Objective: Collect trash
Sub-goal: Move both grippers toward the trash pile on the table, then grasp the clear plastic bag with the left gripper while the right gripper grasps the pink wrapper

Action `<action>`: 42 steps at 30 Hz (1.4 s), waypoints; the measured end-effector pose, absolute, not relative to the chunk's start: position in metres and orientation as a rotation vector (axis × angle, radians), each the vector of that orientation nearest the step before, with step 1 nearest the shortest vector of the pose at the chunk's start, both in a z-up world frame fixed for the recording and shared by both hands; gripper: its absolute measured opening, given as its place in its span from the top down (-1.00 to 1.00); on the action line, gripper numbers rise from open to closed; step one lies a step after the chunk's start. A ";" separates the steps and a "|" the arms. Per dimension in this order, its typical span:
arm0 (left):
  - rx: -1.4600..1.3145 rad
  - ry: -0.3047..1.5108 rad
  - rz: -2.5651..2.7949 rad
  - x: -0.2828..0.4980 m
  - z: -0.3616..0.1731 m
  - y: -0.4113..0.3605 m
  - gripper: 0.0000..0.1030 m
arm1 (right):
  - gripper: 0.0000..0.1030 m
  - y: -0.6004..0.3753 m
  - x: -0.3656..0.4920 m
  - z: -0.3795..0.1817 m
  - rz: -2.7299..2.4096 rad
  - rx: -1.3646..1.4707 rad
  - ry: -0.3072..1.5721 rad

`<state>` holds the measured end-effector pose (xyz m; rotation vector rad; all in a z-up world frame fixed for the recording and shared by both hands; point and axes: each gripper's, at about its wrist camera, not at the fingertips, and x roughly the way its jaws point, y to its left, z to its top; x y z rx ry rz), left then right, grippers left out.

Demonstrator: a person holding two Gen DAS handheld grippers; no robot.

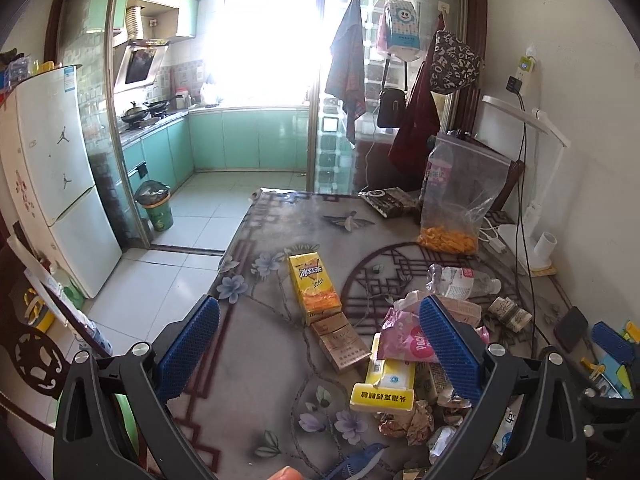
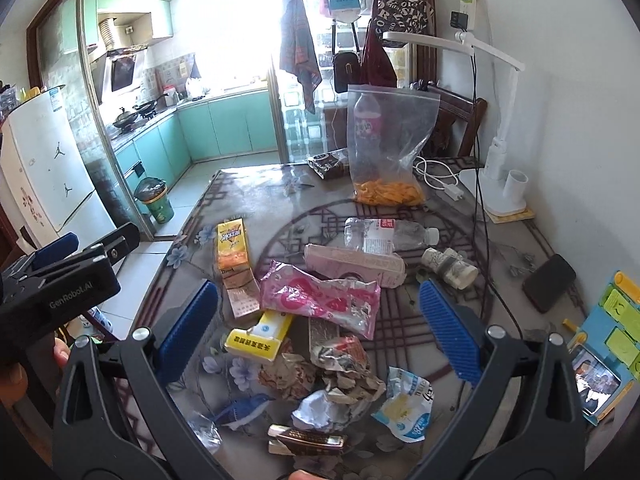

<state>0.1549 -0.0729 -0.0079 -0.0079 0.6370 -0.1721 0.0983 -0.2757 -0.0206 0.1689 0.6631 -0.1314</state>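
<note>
**Trash heaped on a patterned table**

Kitchen cabinets and a bin [image 1: 155, 208] lie beyond the table [image 1: 272, 360]. Wrappers [image 2: 320, 300], a yellow carton [image 2: 232, 246], a crushed bottle [image 2: 384, 234] and boxes litter its near half. Both the left gripper [image 1: 320, 340] and the right gripper [image 2: 318, 328] hover over the pile, fingers spread wide, holding nothing.

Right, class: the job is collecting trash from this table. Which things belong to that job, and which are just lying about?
Belongs to the job:
pink wrapper
yellow drink carton
empty clear bottle
crumpled white paper
blue-and-white sachet
yellow box

Just lying about:
desk lamp
black phone
white charger cable
zip bag of orange snacks, probably still food
</note>
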 end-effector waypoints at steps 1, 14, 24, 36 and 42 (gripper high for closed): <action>-0.008 0.640 -0.180 0.157 -0.007 -0.071 -0.85 | -0.93 -0.273 0.101 -0.021 -0.132 0.173 0.667; 0.005 0.671 -0.202 0.173 -0.013 -0.056 -0.85 | -0.93 -0.252 0.107 -0.018 -0.141 0.154 0.673; 0.009 0.662 -0.185 0.169 -0.012 -0.051 -0.85 | -0.93 -0.250 0.107 -0.019 -0.134 0.141 0.685; 0.152 0.746 -0.426 0.138 -0.058 -0.062 -0.85 | -0.93 -0.283 0.110 -0.057 -0.014 0.146 0.920; 0.225 0.972 -0.422 0.105 -0.134 -0.080 -0.85 | -0.93 -0.305 0.105 -0.076 -0.014 0.217 0.962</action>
